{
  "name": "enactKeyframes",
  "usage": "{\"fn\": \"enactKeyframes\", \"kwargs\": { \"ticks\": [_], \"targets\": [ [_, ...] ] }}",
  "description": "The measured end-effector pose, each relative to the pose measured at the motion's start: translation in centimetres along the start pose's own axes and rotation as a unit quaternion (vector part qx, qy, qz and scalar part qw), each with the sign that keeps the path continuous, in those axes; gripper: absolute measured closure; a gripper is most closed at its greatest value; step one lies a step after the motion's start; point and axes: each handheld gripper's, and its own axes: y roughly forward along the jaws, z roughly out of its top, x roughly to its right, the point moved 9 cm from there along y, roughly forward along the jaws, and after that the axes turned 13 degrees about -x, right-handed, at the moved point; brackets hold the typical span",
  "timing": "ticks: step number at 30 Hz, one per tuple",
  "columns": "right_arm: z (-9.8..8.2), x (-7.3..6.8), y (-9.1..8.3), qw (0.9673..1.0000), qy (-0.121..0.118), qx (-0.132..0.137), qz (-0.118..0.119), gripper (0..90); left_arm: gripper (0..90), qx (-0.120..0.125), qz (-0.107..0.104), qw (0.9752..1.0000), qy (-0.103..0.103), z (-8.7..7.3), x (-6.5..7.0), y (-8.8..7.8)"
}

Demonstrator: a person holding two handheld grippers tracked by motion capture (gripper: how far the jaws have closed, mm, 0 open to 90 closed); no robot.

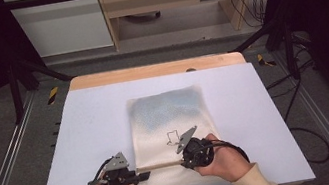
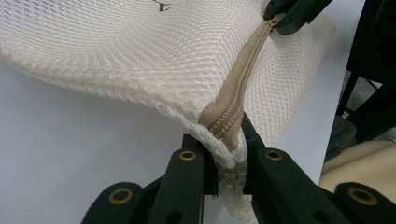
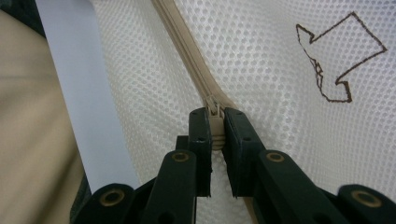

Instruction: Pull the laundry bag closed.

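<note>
Between left gripper (image 2: 224,156) fingers sits the mesh bag's (image 2: 140,56) corner, clamped; right gripper (image 3: 215,133) fingers pinch the zipper pull (image 3: 215,122).

A cream-white mesh bag (image 1: 170,122) lies flat on the bench, its near edge raised slightly. A tan zipper (image 1: 159,166) runs along that near edge, closed along the stretch that shows, its pull (image 3: 215,122) toward the right end. A brown outline drawing (image 3: 340,56) marks the mesh face.
</note>
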Motion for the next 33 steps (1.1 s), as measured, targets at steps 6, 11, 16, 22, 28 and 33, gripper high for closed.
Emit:
{"fn": "enactKeyframes", "kwargs": {
  "ticks": [6, 11, 16, 22, 28, 33],
  "targets": [
    [-0.2, 0.1, -0.3, 1.0000, 0.000, 0.007, 0.001, 82.0, 84.1, 0.001, -0.003, 1.0000, 0.000, 0.0, 0.0, 0.0],
    [-0.4, 0.1, -0.2, 1.0000, 0.007, 0.004, 0.002, 82.0, 84.1, 0.000, 0.000, 1.0000, -0.001, 0.0, 0.0, 0.0],
    [-0.4, 0.1, -0.2, 1.0000, 0.004, 0.003, 0.000, 82.0, 84.1, 0.001, 0.002, 1.0000, 0.002, 0.1, 0.0, -0.1],
    [-0.4, 0.1, -0.2, 1.0000, 0.004, 0.006, 0.003, 82.0, 84.1, 0.002, 0.001, 1.0000, 0.001, 0.1, -0.1, -0.2],
    [-0.8, 0.3, -0.4, 0.9999, 0.011, 0.006, 0.002, 82.0, 84.1, 0.003, 0.002, 1.0000, -0.001, 0.1, -0.2, -0.2],
    [-1.2, 0.3, -0.6, 0.9998, 0.015, 0.009, 0.000, 82.0, 84.1, 0.003, 0.002, 1.0000, 0.000, 0.1, -0.1, -0.2]
  ]
}}
